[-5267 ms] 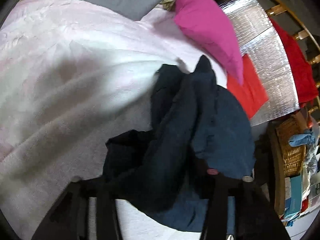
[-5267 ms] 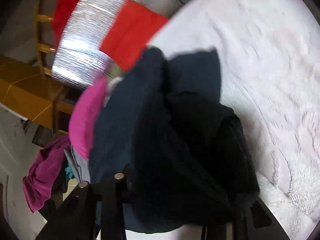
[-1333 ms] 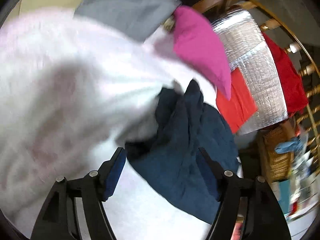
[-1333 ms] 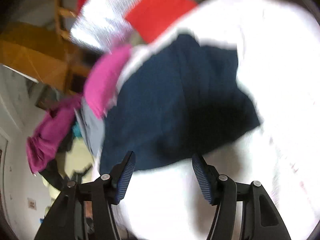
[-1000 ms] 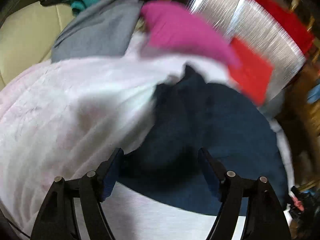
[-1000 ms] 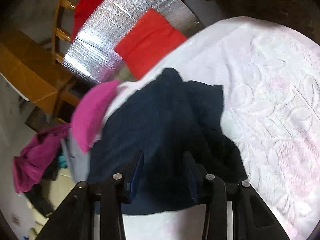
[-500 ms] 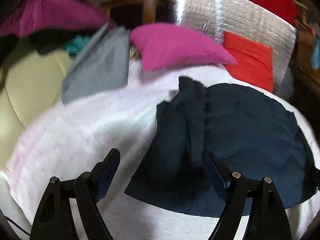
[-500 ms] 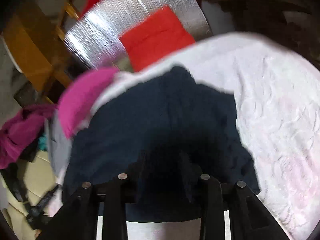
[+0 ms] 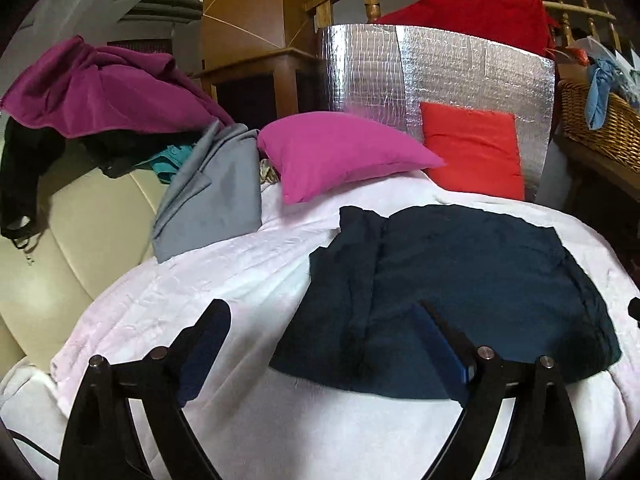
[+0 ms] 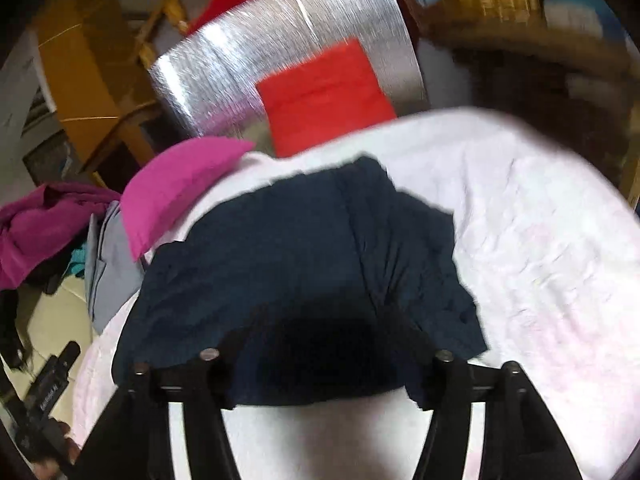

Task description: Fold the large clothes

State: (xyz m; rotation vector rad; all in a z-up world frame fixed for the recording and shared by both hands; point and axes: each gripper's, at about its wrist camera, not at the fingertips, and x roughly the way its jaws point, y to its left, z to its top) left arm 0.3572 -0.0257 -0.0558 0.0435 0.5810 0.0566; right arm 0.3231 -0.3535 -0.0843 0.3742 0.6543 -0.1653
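Observation:
A dark navy garment [image 9: 460,288] lies folded flat on the white-pink blanket [image 9: 224,280]; it also shows in the right wrist view [image 10: 304,264]. My left gripper [image 9: 320,332] is open and empty, hovering over the garment's near left edge. My right gripper [image 10: 324,340] is open and empty, its fingers spread just above the garment's near edge, dark against the cloth.
A magenta pillow [image 9: 340,152], a red pillow [image 9: 472,152] and a silver foil panel [image 9: 440,76] stand behind the garment. A grey cloth [image 9: 212,200] and purple clothes [image 9: 100,88] lie on the cream sofa [image 9: 72,232] at left. A wicker basket [image 9: 596,120] is at right.
Both grippers let go of the navy garment, which now lies flat on the blanket. Both drew back and tilted up; the right gripper opened wider.

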